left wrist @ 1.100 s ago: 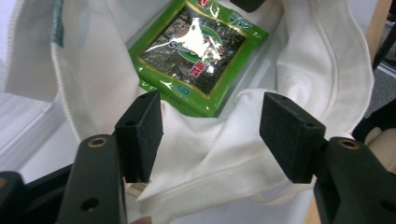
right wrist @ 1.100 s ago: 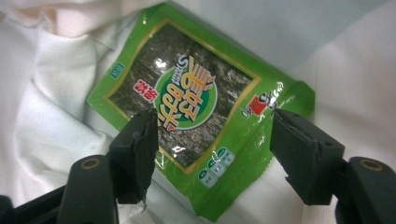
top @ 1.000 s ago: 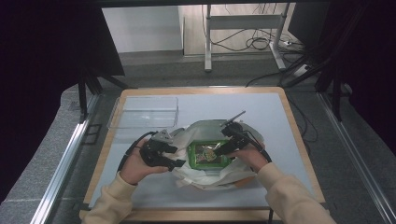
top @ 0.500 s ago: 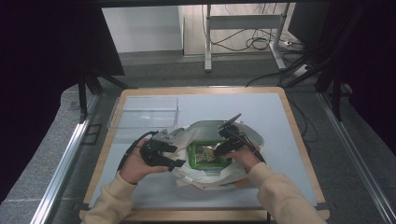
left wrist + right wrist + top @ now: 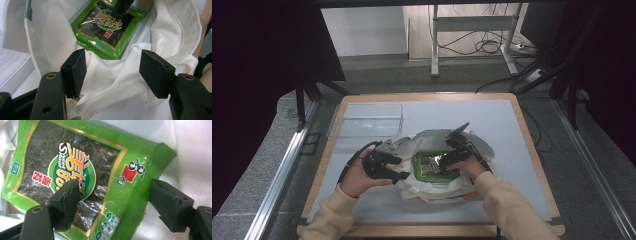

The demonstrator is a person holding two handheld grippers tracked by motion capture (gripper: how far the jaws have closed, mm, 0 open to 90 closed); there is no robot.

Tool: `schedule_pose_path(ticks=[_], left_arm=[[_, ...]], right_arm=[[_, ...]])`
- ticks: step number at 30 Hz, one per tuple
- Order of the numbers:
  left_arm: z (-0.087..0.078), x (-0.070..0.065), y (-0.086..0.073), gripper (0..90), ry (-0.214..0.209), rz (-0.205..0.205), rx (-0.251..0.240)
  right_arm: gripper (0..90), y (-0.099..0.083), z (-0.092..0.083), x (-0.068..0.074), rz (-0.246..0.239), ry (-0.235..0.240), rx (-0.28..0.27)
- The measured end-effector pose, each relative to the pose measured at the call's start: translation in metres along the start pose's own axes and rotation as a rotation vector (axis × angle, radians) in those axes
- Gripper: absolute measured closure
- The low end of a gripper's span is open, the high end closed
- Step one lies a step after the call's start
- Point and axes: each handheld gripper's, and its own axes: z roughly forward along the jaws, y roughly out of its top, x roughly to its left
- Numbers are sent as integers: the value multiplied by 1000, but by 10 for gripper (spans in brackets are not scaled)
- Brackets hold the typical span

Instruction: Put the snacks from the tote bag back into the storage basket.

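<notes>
Both tongs spread; white bag hides the seaweed packet's lower edge.

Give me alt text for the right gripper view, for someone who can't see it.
The right gripper, its two black jaws open, hovers close over a green seaweed snack packet with a dark window and a round logo. The packet lies on white cloth, one jaw over its printed face and the other past its edge.
</notes>
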Motion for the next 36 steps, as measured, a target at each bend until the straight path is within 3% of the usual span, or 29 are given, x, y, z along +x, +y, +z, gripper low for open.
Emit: schedule_pose_path(ticks=[4,7,10,16,23,36], left_arm=[[0,0,-1,395,3,0,0],[0,0,-1,399,2,-1,-2],[1,0,-1,400,2,2,3],[1,1,-1,401,0,0,2],[3,0,-1,397,12,5,10],[3,1,-2,397,5,0,9]], right_arm=[[379,-1,-1,1,-24,13,-22],[498,-3,-1,0,-48,51,-35],[602,-2,-1,-1,-34,92,-33],[795,-1,-4,-7,-13,118,-55],[849,-2,-7,-9,-16,136,-64],[862,-6,-21,-10,-27,178,-101]])
